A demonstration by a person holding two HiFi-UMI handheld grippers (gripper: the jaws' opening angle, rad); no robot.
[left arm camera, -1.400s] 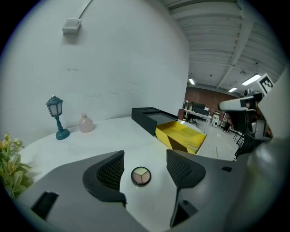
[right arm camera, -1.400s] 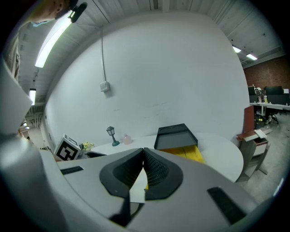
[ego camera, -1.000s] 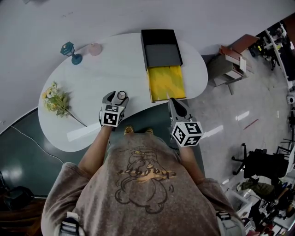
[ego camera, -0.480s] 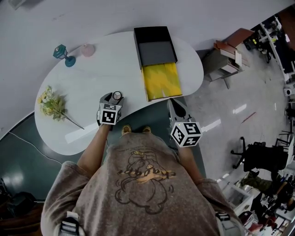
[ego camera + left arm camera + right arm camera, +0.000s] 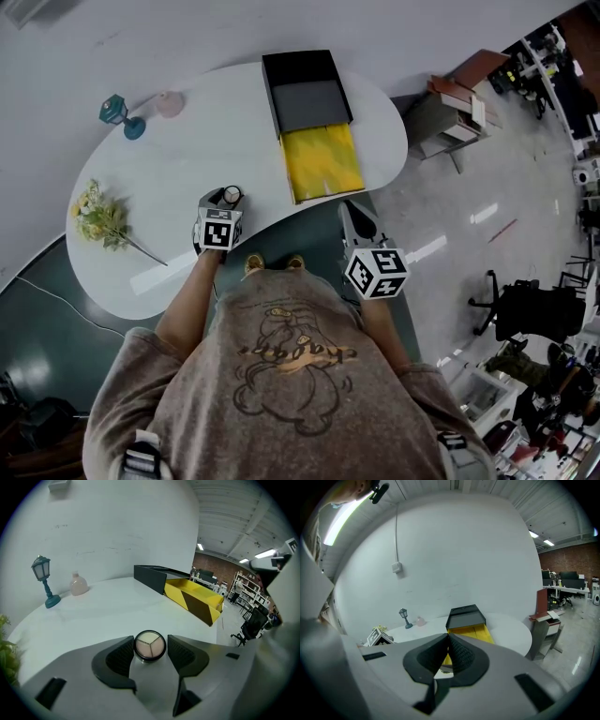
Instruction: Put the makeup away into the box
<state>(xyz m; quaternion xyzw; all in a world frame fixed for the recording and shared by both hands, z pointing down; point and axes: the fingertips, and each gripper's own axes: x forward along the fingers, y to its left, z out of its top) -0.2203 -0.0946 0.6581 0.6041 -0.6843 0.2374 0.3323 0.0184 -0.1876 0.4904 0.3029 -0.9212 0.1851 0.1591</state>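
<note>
A small round makeup compact (image 5: 149, 645) with a black rim and pale powder lies on the white table (image 5: 187, 150). My left gripper (image 5: 149, 651) reaches down over it. Its jaws are closing, with the compact between them and thin gaps at the pads, so it is open. In the head view the compact (image 5: 231, 195) shows just ahead of the left gripper (image 5: 221, 201). The box, a black case (image 5: 305, 89) with a yellow tray (image 5: 322, 161) pulled out of it, stands at the table's far right. My right gripper (image 5: 446, 637) hangs shut and empty off the table's near edge.
A teal lantern ornament (image 5: 116, 112) and a pink bottle (image 5: 170, 103) stand at the table's far left. A sprig of flowers (image 5: 101, 214) lies at its left end. On the floor to the right are a low cabinet (image 5: 459, 103) and an office chair (image 5: 520, 314).
My left gripper has sunk a little toward the table and its jaws have drawn in around the compact. The right gripper has stayed where it was.
</note>
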